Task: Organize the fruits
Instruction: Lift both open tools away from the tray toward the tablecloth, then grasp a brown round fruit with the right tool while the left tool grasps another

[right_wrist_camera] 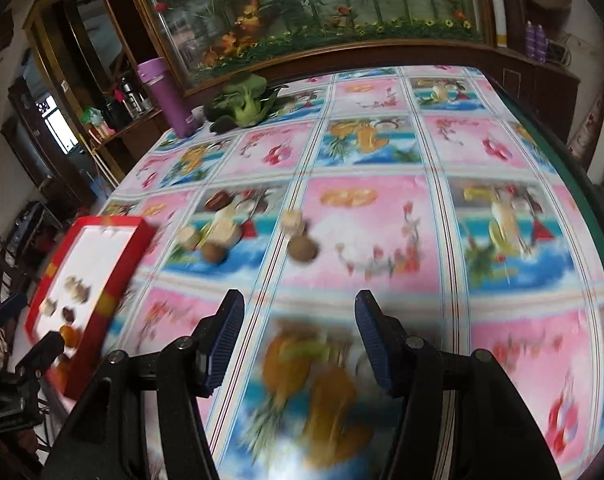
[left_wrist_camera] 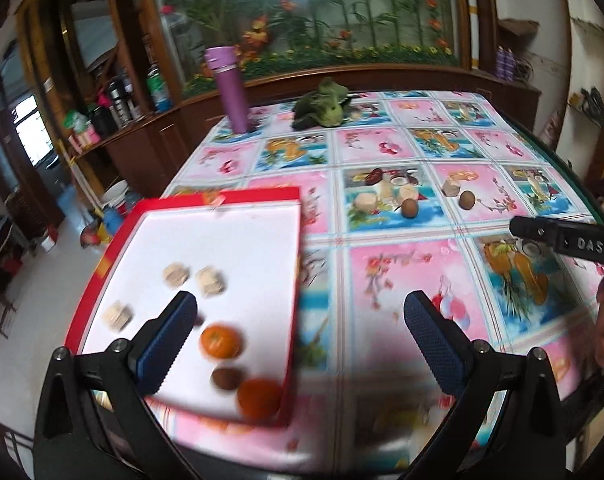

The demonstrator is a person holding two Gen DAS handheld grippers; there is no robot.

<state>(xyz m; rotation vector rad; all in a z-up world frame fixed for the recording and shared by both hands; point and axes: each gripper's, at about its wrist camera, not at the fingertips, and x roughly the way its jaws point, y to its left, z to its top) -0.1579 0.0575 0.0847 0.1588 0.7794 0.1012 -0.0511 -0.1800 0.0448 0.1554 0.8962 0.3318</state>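
Left tongs (left_wrist_camera: 300, 312): released, jaws spread wide with nothing between them, hanging over the near right edge of the red tray (left_wrist_camera: 122, 236).
Right tongs (right_wrist_camera: 300, 312): released about halfway, nothing held, pointing down over bare counter (right_wrist_camera: 502, 340) short of the loose fruit.
Tray contents: 2 oranges (left_wrist_camera: 221, 341), 1 brown fruit (left_wrist_camera: 227, 378) and 3 pale pieces (left_wrist_camera: 210, 280) lay on the white tray floor.
Still on the counter: 2 brown fruits (left_wrist_camera: 467, 200) and a few pale pieces (left_wrist_camera: 452, 187), well apart from the tray, mid-counter.
Step in hand: judged, a reach for the next loose fruit, some already sorted.
Next move: likely needs the right tongs carried forward to straddle 1 brown fruit (right_wrist_camera: 302, 250), then closed gently; round fruit may roll.
Far end: purple flask (left_wrist_camera: 231, 88) and leafy greens (left_wrist_camera: 322, 106), untouched.
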